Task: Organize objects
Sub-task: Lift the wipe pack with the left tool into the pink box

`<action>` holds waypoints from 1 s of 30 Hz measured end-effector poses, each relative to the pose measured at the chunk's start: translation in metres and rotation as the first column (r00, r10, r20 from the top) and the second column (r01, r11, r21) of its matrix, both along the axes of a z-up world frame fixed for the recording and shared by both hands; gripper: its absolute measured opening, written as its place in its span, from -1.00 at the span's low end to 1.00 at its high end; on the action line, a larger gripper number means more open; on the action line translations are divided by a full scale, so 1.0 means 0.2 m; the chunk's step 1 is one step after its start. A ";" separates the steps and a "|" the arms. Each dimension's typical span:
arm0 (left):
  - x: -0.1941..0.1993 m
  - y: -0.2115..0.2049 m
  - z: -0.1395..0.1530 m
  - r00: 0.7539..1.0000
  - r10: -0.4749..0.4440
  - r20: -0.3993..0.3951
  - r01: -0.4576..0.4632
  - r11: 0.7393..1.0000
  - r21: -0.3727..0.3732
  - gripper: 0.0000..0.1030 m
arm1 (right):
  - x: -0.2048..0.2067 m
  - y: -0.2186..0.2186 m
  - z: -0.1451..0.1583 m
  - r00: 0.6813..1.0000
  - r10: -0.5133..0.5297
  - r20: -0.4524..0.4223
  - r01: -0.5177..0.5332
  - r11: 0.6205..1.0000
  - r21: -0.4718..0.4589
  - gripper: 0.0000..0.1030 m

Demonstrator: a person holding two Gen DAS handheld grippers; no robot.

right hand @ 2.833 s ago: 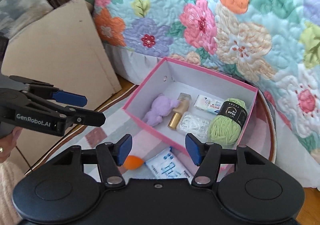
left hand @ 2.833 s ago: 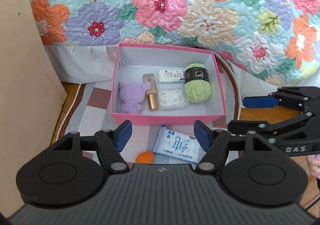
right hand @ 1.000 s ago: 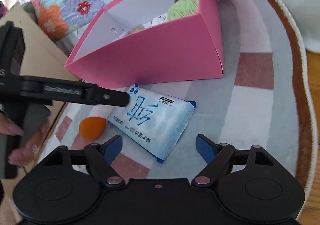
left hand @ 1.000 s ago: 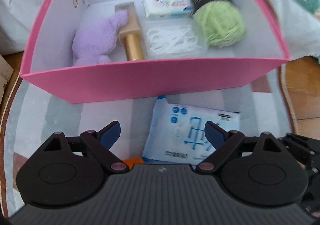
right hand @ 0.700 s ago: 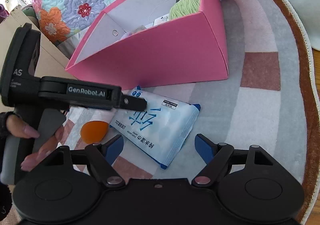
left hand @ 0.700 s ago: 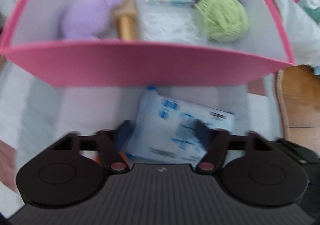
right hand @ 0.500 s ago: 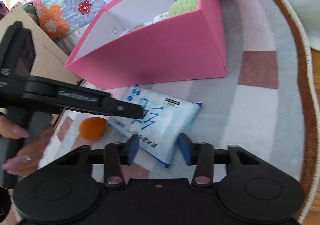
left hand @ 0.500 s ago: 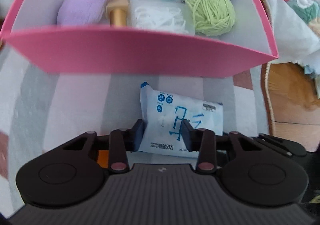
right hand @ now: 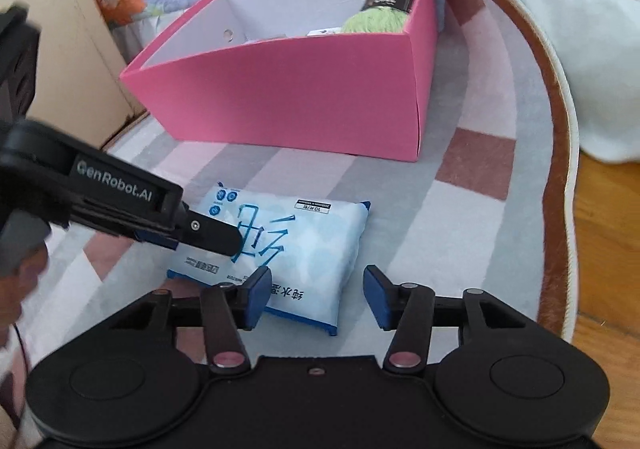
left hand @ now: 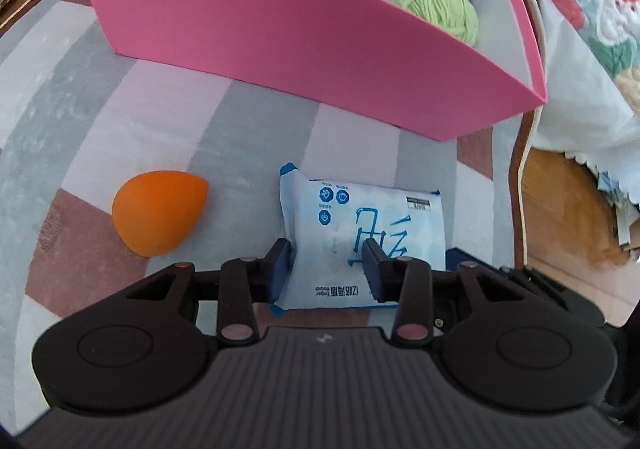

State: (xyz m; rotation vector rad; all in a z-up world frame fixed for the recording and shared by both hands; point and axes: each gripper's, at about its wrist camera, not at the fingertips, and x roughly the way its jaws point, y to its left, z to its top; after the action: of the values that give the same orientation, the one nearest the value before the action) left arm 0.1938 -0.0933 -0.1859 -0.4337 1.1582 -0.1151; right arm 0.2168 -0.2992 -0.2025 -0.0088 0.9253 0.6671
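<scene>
The left claw is clamped on the near end of the wipes pack; the right claw, jaws just widened, stands loose around its corner. The pack lies flat on the rug before the box, long axis along the box's front wall. Yarn and others are boxed; pack and orange sponge remain.

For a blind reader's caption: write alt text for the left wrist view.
The left gripper is shut on a blue-and-white wet wipes pack lying on a striped rug. An orange makeup sponge lies left of the pack; behind stands a pink box holding green yarn.
</scene>
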 end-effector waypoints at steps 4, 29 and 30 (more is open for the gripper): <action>-0.04 -0.03 0.00 0.999 -0.016 0.038 0.016 1.000 0.013 -0.31 | -0.02 0.03 0.00 1.000 0.017 -0.002 -0.017 1.000 0.012 0.09; -0.44 -0.11 0.21 0.997 -0.050 0.053 0.051 0.999 -0.015 -0.32 | -0.36 -0.01 0.14 0.990 0.130 -0.062 -0.129 0.992 0.010 0.68; -0.46 -0.11 0.23 0.997 -0.057 0.056 0.057 0.998 -0.010 -0.32 | -0.37 -0.02 0.16 0.989 0.132 -0.067 -0.131 0.991 0.017 0.68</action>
State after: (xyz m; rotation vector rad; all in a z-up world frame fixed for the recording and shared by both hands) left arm 0.1025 -0.1151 -0.1405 -0.4052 1.1154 -0.1825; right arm 0.1434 -0.3027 -0.1704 -0.0363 0.9919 0.7997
